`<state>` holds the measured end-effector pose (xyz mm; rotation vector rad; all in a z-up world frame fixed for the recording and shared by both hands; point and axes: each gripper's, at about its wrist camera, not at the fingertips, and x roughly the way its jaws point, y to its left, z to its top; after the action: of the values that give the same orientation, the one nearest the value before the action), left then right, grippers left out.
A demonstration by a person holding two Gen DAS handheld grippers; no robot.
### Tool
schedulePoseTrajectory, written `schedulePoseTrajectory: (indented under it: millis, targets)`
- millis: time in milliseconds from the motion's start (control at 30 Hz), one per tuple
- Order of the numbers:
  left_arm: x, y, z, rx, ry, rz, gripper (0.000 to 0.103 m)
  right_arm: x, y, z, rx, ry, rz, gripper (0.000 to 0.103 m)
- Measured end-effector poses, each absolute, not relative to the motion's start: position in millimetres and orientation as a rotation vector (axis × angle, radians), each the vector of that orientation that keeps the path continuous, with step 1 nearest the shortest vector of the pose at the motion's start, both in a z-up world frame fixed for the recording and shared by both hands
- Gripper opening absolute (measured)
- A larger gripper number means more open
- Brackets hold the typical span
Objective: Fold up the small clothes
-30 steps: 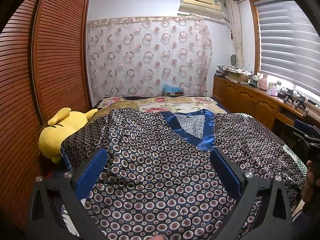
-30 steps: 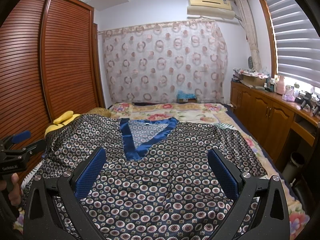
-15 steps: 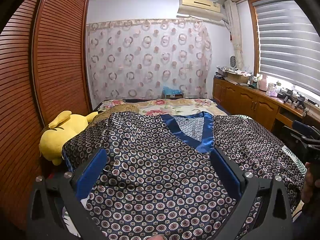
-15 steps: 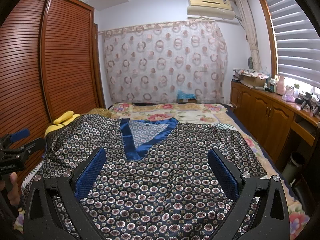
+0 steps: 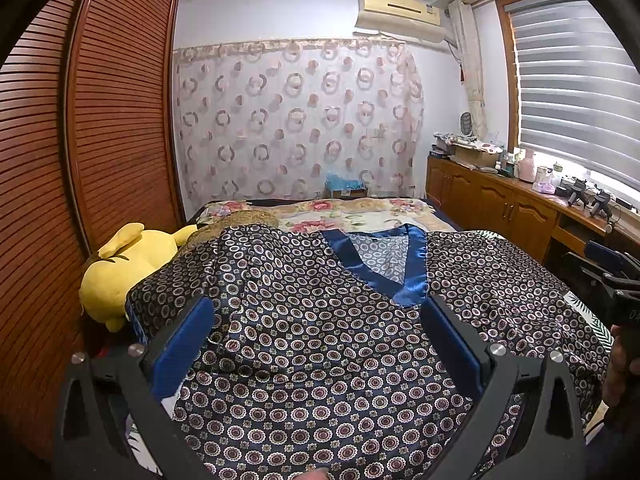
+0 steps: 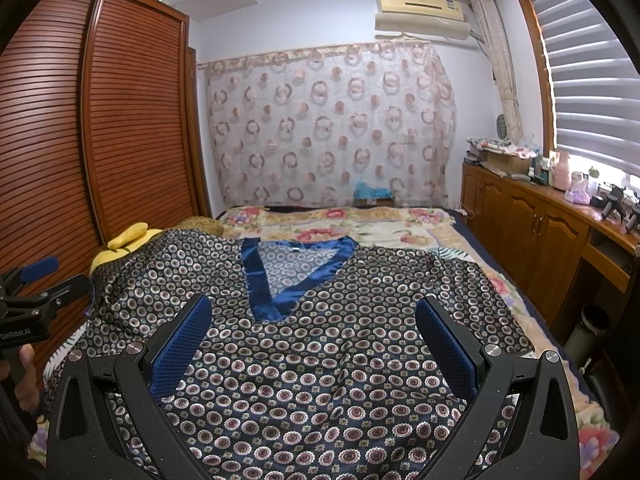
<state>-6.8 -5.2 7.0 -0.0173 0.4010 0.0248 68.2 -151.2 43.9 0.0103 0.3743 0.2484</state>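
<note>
Satin top (image 6: 320, 344): spread face-up on the bed (image 6: 400, 236), V-neck at 12 o'clock, nothing folded yet.
Left gripper (image 5: 316, 344): jaws wide apart, holding nothing.
Right gripper (image 6: 316, 340): likewise.
Advice: pinch the sleeve edges at 9 and 3 o'clock; slippery cloth probably needs deep bites.

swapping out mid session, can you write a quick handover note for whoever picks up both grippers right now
Left gripper: open, holds nothing, hovers over the left half of the top.
Right gripper: open, holds nothing, hovers over the right half.
Patterned satin v-neck top: spread face up on the floral bedspread, blue-trimmed neckline toward the far end; its left sleeve drapes near the yellow plush toy.
Done: laid out, mostly flat, some wrinkles.
Left: every fold; nothing gripped yet.
</note>
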Motion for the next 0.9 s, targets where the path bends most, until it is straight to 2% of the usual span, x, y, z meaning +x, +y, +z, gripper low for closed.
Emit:
schedulePoseTrajectory:
  millis: [900]
  targets:
    - [-3,24,-14,-0.036,0.467,0.068,0.103,77,-139,31,0.007,0.417,0.292,0.103]
